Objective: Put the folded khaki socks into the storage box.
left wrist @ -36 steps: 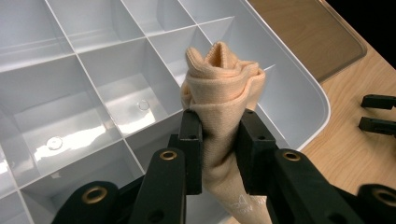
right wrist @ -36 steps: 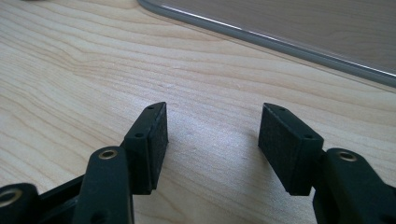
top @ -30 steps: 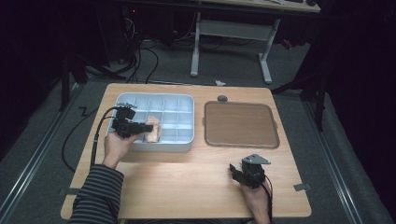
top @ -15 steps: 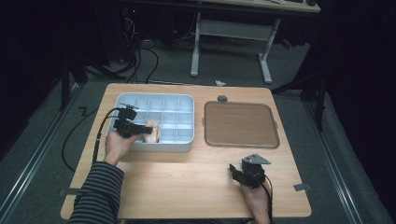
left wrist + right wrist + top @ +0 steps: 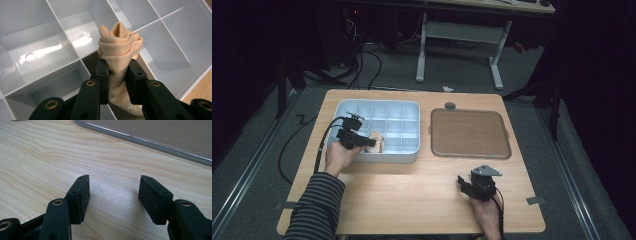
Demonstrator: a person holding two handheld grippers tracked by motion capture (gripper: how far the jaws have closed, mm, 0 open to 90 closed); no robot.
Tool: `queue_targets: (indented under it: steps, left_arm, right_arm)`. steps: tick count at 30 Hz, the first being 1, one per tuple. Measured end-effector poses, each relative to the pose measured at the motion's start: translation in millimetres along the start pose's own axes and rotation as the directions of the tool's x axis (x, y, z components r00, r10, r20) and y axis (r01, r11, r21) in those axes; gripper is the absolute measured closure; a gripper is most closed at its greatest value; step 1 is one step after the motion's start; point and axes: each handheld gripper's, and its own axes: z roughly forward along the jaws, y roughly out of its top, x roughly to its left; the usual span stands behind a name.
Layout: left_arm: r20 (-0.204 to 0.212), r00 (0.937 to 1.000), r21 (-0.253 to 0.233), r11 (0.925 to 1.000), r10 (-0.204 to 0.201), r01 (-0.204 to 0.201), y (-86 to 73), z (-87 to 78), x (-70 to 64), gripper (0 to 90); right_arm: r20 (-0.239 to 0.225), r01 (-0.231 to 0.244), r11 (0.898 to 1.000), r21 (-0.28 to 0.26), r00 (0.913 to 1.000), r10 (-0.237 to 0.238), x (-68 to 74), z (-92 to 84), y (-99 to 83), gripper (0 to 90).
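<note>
Left claw (image 5: 117, 75) clamped on rolled sock (image 5: 120, 45), hanging over bin (image 5: 412, 107) cells, divider right below. Looks like placing step; next needs centering over one cell, then release. Right claw (image 5: 113, 200) apart, idle over table (image 5: 37, 157).

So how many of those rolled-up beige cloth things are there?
1: a rolled beige cloth bundle, pinched by the left gripper over the front row of the pale grey compartment box. Others could be hidden behind that gripper.
</note>
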Motion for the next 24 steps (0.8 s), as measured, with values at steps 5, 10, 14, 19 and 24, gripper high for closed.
queue_targets:
  steps: [5,10,14,19,24]
  left_arm:
    - [-0.008,0.9999,0.015,0.9999,0.008,-0.008,0.2,2.3,-0.9,74.9]
    - [-0.020,0.9996,0.039,0.9991,0.017,-0.017,0.3,6.5,-3.1,75.2]
    - [-0.062,0.9962,0.107,0.9928,0.061,-0.055,3.5,16.3,-9.5,75.4]
    - [-0.079,0.9946,0.137,0.9890,0.067,-0.056,4.5,23.1,-12.0,75.4]
    - [-0.092,0.9936,0.158,0.9861,0.066,-0.051,6.2,24.5,-13.5,75.2]
  right_arm:
    - [0.000,0.003,1.000,-0.001,1.0000,-0.003,-0.1,0.1,0.0,42.7]
    - [0.001,0.003,1.000,-0.001,1.0000,-0.003,-0.1,0.1,0.0,42.7]
    - [0.001,0.004,1.000,0.000,1.0000,-0.004,-0.1,0.1,0.0,42.6]
    - [0.001,0.003,1.000,-0.001,1.0000,-0.003,-0.1,0.1,0.0,42.6]
    - [0.001,0.004,1.000,-0.001,1.0000,-0.004,-0.1,0.2,0.0,42.6]
